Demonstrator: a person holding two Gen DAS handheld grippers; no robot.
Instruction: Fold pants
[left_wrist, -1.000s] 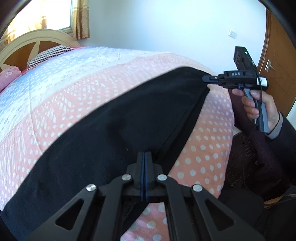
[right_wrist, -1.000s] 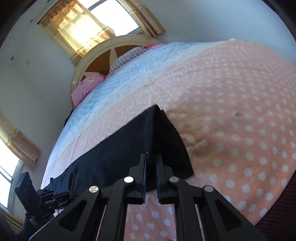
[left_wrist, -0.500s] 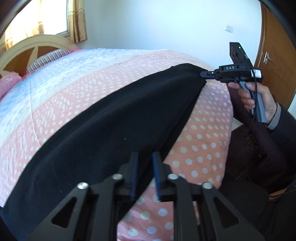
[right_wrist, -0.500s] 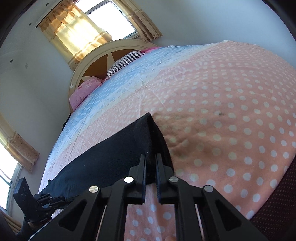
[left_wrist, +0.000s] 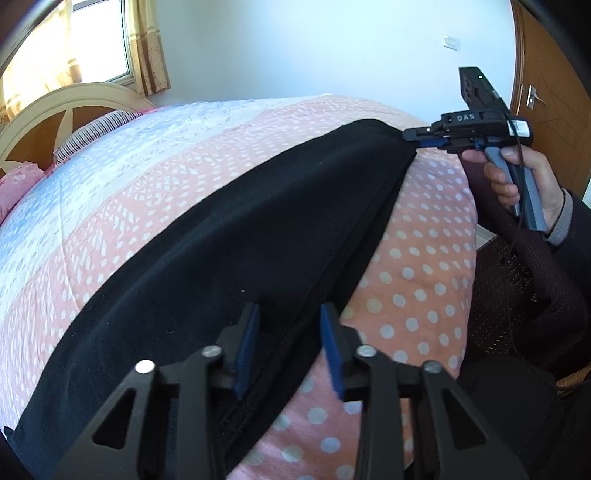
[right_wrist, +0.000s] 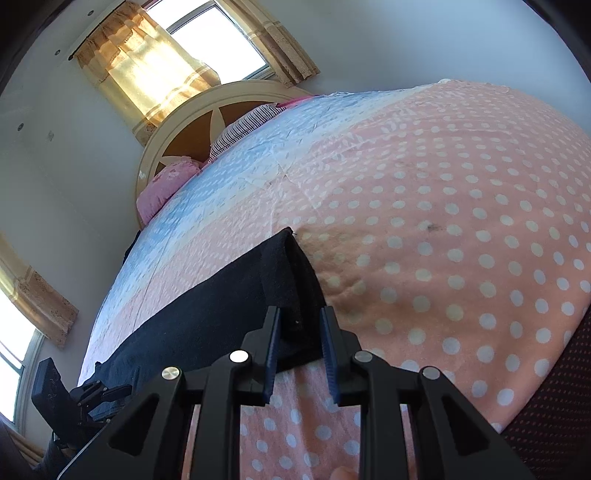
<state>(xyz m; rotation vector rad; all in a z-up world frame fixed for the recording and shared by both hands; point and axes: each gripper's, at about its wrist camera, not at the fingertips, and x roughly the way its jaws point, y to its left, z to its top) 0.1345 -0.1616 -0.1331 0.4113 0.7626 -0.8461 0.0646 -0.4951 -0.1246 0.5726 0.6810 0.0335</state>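
Black pants (left_wrist: 240, 258) lie folded lengthwise in a long band across the pink dotted bedspread (left_wrist: 417, 280). My left gripper (left_wrist: 290, 310) stands over the near end, its jaws a little apart and closing, fabric between the blue pads without being pressed. In the right wrist view the far end of the pants (right_wrist: 207, 314) reaches between the jaws of my right gripper (right_wrist: 301, 312), which are opening; the pads stand clear of the cloth. Each gripper also shows in the other's view: the right gripper (left_wrist: 410, 134) and the left gripper (right_wrist: 110, 391).
A person's hand (left_wrist: 532, 177) holds the right gripper's handle at the bed's edge. A cream headboard (right_wrist: 177, 147) and pillows (right_wrist: 166, 184) are at the far end. A wooden door (left_wrist: 546, 92) stands to the right, dark woven furniture (left_wrist: 517, 295) beside the bed.
Both grippers, shut on the pants a second ago, have let go, the left first and then the right. The pants now rest flat on the bedspread.
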